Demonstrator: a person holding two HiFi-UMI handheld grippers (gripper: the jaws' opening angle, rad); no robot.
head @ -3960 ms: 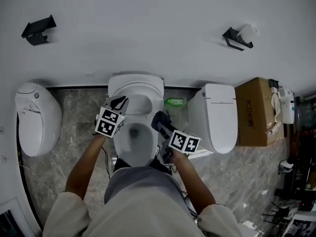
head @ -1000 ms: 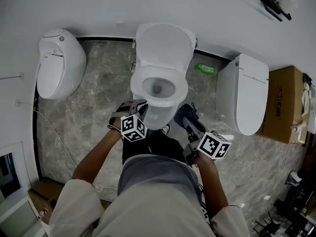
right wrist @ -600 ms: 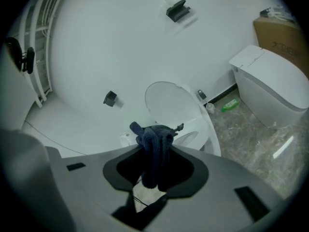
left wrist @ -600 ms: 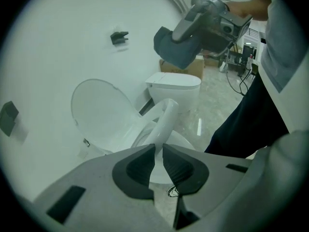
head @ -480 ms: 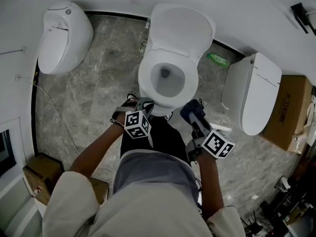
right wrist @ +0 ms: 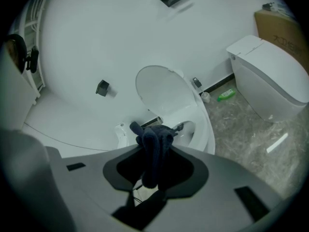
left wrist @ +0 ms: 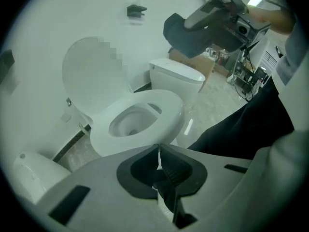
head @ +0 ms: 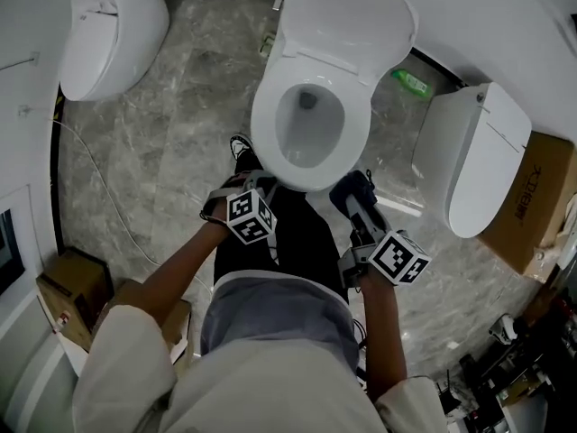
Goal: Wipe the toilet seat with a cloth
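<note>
The white toilet stands with its lid point(head: 347, 21) raised and its seat point(head: 268, 142) down around the bowl. My left gripper point(head: 259, 182) hangs just off the seat's front edge, near my knee; its jaws are pressed together with nothing between them point(left wrist: 159, 152). To the right of the bowl's front, my right gripper point(head: 353, 195) is shut on a dark blue cloth point(right wrist: 153, 141), bunched between the jaws and held clear of the seat point(right wrist: 206, 124). The left gripper view shows the seat point(left wrist: 166, 111) ahead and the right gripper with the cloth point(left wrist: 186, 33) up high.
A second toilet point(head: 108, 21) stands at the left and a third, lid closed point(head: 473, 156), at the right. A green bottle point(head: 413, 82) lies on the marble floor between them. Cardboard boxes sit at far right point(head: 541, 201) and lower left point(head: 68, 291). A cable point(head: 99, 188) trails across the floor.
Four seconds ago both grippers were over the seat; now they are drawn back in front of the bowl. Over the last second the head view has tilted and the toilet sits higher in it.
</note>
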